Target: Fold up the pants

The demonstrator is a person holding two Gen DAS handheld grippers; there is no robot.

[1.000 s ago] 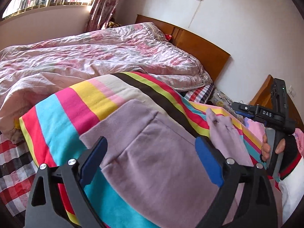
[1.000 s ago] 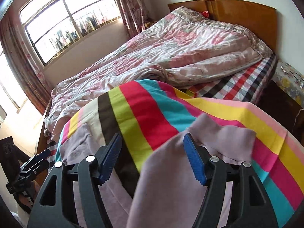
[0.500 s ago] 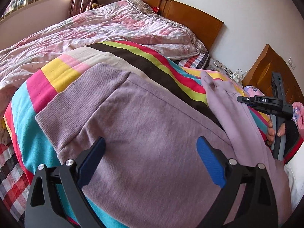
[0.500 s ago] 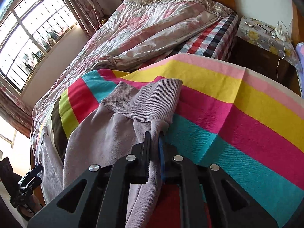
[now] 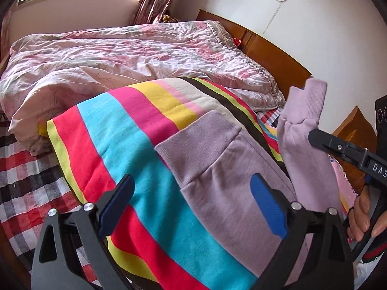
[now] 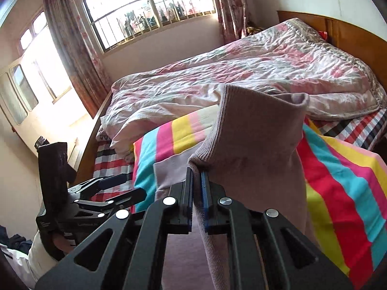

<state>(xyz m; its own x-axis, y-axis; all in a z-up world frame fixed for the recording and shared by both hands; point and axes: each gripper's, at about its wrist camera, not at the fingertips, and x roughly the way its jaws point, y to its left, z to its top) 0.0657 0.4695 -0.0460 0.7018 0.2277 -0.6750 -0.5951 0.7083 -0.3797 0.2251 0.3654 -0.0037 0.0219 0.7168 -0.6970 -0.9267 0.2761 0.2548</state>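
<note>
- Left wrist view: the left gripper [image 5: 193, 200] hovers with its jaws spread wide and nothing between them, above the lilac pants [image 5: 225, 181], which lie on the striped blanket [image 5: 135, 145] spread over the bed [image 5: 96, 55]. One ribbed leg cuff [image 5: 200, 142] rests flat on the stripes; the other leg [image 5: 304, 130] hangs lifted at the right, pinched by the right gripper [image 5: 316, 137]. A second ago both legs lay on the blanket and that tool stood clear of the cloth.
- Right wrist view: the right gripper [image 6: 196, 193] is pressed together on the edge of the raised cuff [image 6: 256, 130] — fabric runs between its pads. Its jaws have just closed from wide open; half a second ago the cuff was low on the blanket, now it stands up before the floral quilt [image 6: 241, 72].
- Step in hand, judged: carrying one leg over to fold it onto the other. The next move calls for laying cuff on cuff, edges matched — the left gripper could steady the lower leg.
</note>
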